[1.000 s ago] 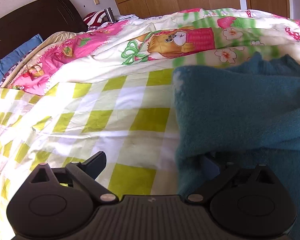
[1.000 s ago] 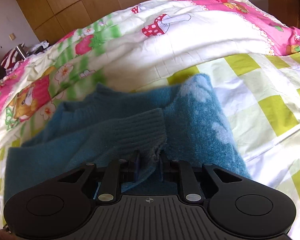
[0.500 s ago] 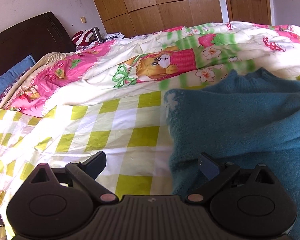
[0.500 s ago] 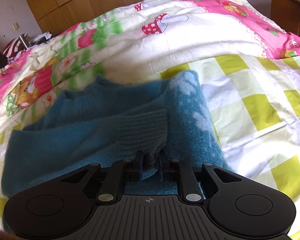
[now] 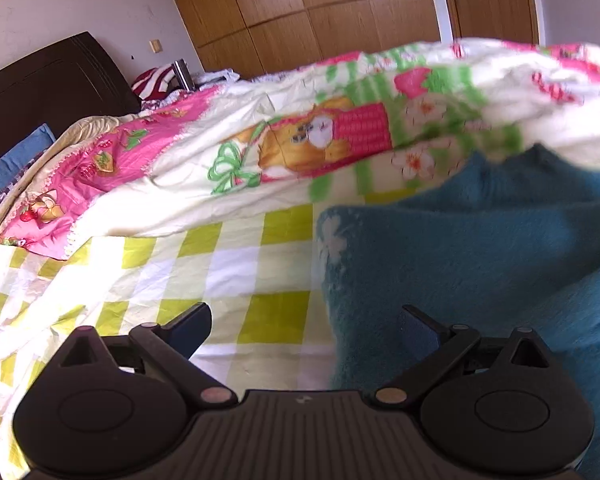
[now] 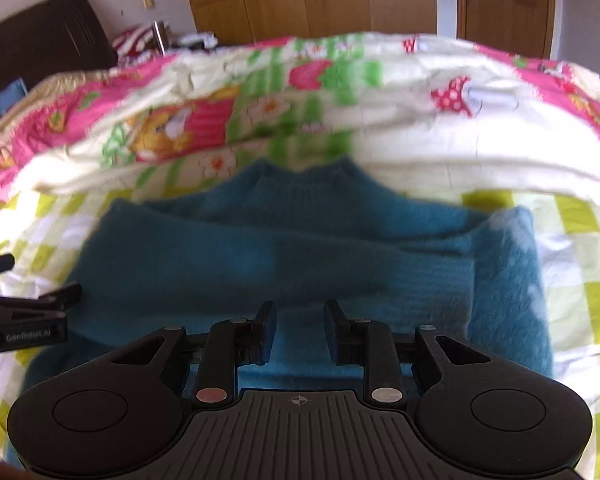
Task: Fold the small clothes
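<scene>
Sweater [image 6: 284, 256] neckline shows only from the right wrist; left gripper [image 5: 304, 326] jaws wide, right gripper [image 6: 298, 328] jaws narrow, both empty.

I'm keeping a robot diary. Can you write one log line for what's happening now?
step: fold sleeves | blue sweater: flat on checked sheet, sleeves across | left gripper: open | right gripper: open, holding nothing
</scene>
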Action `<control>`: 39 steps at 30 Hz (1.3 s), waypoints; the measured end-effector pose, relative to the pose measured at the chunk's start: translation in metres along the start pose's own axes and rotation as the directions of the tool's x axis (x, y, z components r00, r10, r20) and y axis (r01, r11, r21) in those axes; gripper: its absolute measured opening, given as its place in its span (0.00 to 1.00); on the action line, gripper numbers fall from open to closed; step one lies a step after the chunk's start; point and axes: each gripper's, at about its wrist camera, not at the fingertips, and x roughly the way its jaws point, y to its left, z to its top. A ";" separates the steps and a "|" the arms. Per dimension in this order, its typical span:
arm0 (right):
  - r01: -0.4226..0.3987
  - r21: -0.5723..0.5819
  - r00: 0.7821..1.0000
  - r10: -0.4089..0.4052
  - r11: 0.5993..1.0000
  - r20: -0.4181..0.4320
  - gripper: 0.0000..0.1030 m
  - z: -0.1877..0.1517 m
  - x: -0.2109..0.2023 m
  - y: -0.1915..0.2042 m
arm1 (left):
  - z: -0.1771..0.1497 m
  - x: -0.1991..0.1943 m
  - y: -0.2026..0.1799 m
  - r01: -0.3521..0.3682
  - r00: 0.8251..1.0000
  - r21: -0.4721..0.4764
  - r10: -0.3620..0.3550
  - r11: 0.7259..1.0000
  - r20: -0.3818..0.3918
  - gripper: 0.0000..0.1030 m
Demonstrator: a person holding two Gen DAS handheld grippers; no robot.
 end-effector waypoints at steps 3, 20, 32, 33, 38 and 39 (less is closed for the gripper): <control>0.022 -0.095 0.994 -0.032 0.995 -0.103 0.26 -0.028 0.009 0.002 | -0.018 0.011 0.002 0.028 0.999 0.021 -0.027 0.999 -0.030 1.00; -0.008 -0.019 0.999 0.007 1.000 -0.046 0.39 -0.128 -0.073 -0.029 | -0.118 -0.067 0.034 0.256 0.964 -0.102 -0.262 0.961 -0.053 1.00; 0.088 0.022 0.990 -0.090 0.996 0.105 0.51 -0.218 -0.158 -0.042 | -0.198 -0.133 0.040 0.344 0.936 -0.107 -0.349 0.933 -0.041 1.00; 0.103 0.037 0.988 -0.107 0.994 0.112 0.51 -0.228 -0.165 -0.043 | -0.205 -0.141 0.038 0.343 0.936 -0.104 -0.348 0.934 -0.043 1.00; 0.154 0.092 0.974 -0.167 0.984 0.155 0.57 -0.276 -0.191 -0.048 | -0.232 -0.171 0.027 0.318 0.948 -0.057 -0.318 0.947 -0.001 1.00; 0.159 0.128 0.972 -0.177 0.979 0.152 0.57 -0.283 -0.193 -0.052 | -0.235 -0.175 0.027 0.311 0.950 -0.060 -0.311 0.948 0.004 1.00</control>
